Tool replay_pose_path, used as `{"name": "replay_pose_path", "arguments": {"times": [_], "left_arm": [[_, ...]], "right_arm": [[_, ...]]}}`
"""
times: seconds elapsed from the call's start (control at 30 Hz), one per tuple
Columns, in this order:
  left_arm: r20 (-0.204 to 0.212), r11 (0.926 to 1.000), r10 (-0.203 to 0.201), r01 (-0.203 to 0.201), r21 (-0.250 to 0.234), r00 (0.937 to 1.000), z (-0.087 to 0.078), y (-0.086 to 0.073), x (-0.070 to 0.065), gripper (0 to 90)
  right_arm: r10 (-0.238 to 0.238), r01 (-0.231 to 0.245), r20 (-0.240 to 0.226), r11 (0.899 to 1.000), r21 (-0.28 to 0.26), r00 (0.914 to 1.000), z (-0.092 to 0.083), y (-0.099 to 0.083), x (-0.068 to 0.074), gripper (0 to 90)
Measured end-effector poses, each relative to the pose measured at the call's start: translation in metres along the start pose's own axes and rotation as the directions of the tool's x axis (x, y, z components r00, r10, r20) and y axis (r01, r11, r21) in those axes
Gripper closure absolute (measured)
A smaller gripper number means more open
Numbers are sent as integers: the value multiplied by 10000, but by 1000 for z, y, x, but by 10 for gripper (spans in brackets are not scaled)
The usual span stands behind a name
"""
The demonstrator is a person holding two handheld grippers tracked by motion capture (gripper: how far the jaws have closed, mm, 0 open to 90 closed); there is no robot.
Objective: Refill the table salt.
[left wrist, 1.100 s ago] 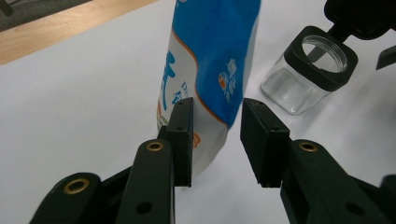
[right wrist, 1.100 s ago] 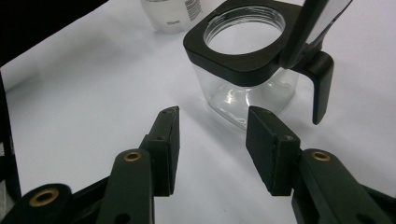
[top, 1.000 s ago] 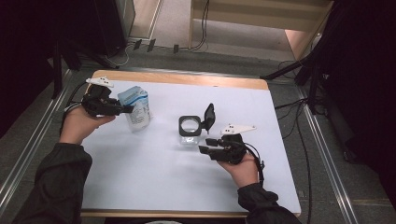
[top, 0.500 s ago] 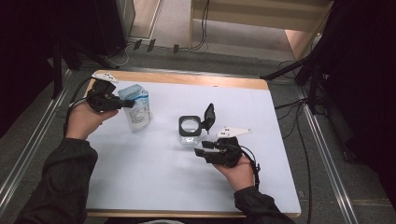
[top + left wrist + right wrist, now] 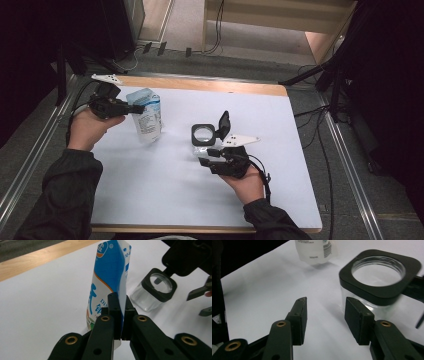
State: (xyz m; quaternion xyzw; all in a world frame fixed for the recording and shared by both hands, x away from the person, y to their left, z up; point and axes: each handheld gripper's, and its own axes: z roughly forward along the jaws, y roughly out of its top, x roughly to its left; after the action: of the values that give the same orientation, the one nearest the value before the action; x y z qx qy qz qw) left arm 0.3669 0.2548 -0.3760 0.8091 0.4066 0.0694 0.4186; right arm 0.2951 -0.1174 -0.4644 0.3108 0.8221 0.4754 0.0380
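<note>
a: what's the left gripper (image 5: 119, 315) doing?
b: its jaws have just closed and now pinch the side seam of the pouch (image 5: 110, 277), which stands on the table (image 5: 280, 150) at the far left. gripping the flat seam probably gives a firm hold without squeezing the contents.
a: and the right gripper (image 5: 325, 315)?
b: its jaws are about half open and hold nothing; the jar (image 5: 379, 287) sits just ahead, off to one side of them, not between the pads.
a: why there?
b: likely to steady the jar. its lid (image 5: 224, 124) is flipped up, so the mouth is free, seemingly for pouring from the pouch.
a: are the pouch and jar touching?
b: no, apart, the jar near mid-table.
</note>
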Motion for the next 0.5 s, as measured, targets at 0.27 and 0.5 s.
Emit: {"name": "replay_pose_path", "arguments": {"times": [0.27, 0.5], "left_arm": [[-185, 10000, 47, -46, 29, 9998, -21, 3, -18, 900], [-109, 9999, 57, -56, 118, 9999, -31, 1, -30, 900]], "right_arm": [[-248, 259, -501, 9995, 199, 9984, 19, 8, 16, 538], [-562, 591, -858, 9977, 318, 9947, 38, 14, 25, 513]]}}
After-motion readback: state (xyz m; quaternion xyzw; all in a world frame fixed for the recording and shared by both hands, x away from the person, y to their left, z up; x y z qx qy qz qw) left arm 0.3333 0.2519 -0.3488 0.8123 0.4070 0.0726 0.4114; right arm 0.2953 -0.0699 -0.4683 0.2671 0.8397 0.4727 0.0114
